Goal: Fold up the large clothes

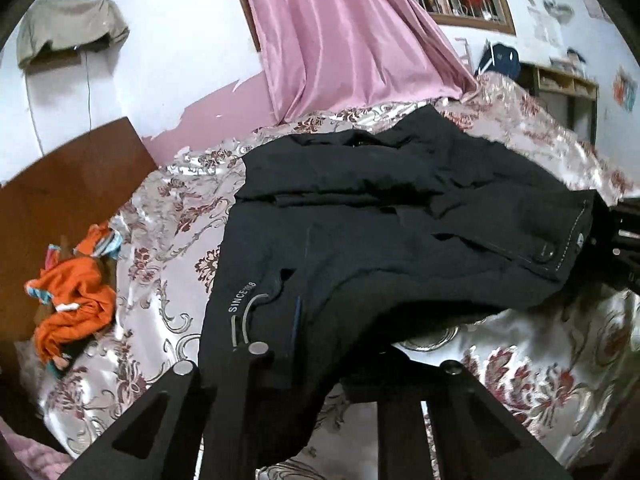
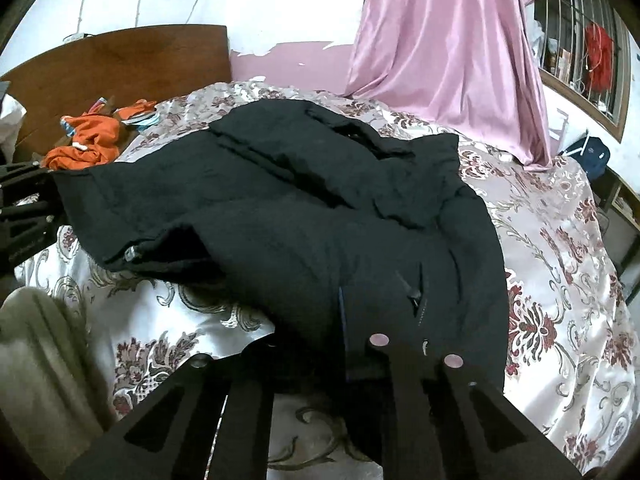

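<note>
A large black jacket (image 1: 380, 216) lies spread on a floral bedspread (image 1: 172, 208), its bottom hem lifted off the bed. My left gripper (image 1: 316, 364) is shut on the hem's left corner, below the "SINCE" print (image 1: 240, 298). The jacket (image 2: 280, 216) also shows in the right wrist view, where my right gripper (image 2: 324, 354) is shut on the hem's right corner near a zip pocket (image 2: 414, 292). Each gripper shows at the edge of the other's view: the right gripper (image 1: 628, 248) and the left gripper (image 2: 20, 208).
An orange garment (image 1: 72, 300) lies by the brown headboard (image 1: 60, 184), also in the right wrist view (image 2: 92, 140). A pink curtain (image 1: 344, 32) hangs behind the bed. An olive cloth (image 2: 36, 364) is at the near left. Shelves (image 1: 564, 84) stand at the far right.
</note>
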A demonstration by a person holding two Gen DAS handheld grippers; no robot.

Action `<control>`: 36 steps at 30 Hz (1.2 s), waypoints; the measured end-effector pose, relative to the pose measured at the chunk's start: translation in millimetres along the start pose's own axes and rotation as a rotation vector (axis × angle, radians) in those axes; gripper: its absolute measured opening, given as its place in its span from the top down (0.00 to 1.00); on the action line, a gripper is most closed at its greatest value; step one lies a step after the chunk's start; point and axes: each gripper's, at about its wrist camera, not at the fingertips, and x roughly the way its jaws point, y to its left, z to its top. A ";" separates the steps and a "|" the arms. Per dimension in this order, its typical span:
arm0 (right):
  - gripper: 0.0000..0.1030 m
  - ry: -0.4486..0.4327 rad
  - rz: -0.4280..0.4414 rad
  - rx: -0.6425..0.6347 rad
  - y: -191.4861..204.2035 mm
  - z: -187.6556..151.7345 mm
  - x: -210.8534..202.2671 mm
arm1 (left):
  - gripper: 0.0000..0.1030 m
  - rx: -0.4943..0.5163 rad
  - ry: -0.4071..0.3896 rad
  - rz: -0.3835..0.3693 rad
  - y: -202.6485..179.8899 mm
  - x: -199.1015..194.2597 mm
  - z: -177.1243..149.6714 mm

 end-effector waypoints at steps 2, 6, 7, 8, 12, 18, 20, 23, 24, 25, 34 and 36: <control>0.92 -0.031 0.004 0.010 0.2 0.7 -9.8 | 0.88 0.008 -0.033 0.014 0.6 -9.5 2.8; 0.92 -0.140 -0.011 0.029 -0.1 8.7 -38.1 | 0.89 0.009 -0.109 0.037 0.0 -38.1 13.3; 0.92 -0.172 -0.017 0.033 -1.4 11.5 -47.8 | 0.89 0.004 -0.125 0.034 1.0 -46.7 16.2; 0.92 -0.192 -0.022 0.037 -0.6 14.4 -54.5 | 0.89 0.001 -0.138 0.030 1.9 -54.0 18.5; 0.93 -0.273 -0.030 0.059 -3.1 22.2 -87.0 | 0.90 0.030 -0.198 0.024 4.7 -93.6 26.1; 0.93 -0.398 -0.017 0.088 -0.7 19.6 -142.5 | 0.90 0.052 -0.245 -0.013 10.4 -148.6 26.3; 0.93 -0.427 -0.004 0.091 0.5 17.3 -156.9 | 0.90 0.059 -0.257 -0.013 11.6 -164.8 24.6; 0.93 -0.467 0.006 0.078 7.1 14.6 -180.8 | 0.90 0.068 -0.276 -0.005 10.7 -186.3 22.3; 0.93 -0.478 0.008 0.072 8.3 13.6 -187.2 | 0.91 0.068 -0.283 -0.004 11.3 -194.1 21.5; 0.93 -0.491 0.009 0.064 9.8 12.2 -194.9 | 0.91 0.068 -0.290 -0.001 11.6 -202.3 21.1; 0.93 -0.595 0.013 0.033 20.4 4.2 -239.9 | 0.91 0.089 -0.341 0.009 11.4 -241.2 29.6; 0.93 -0.596 0.004 0.030 21.3 8.6 -240.2 | 0.91 0.097 -0.339 0.016 10.2 -234.3 34.3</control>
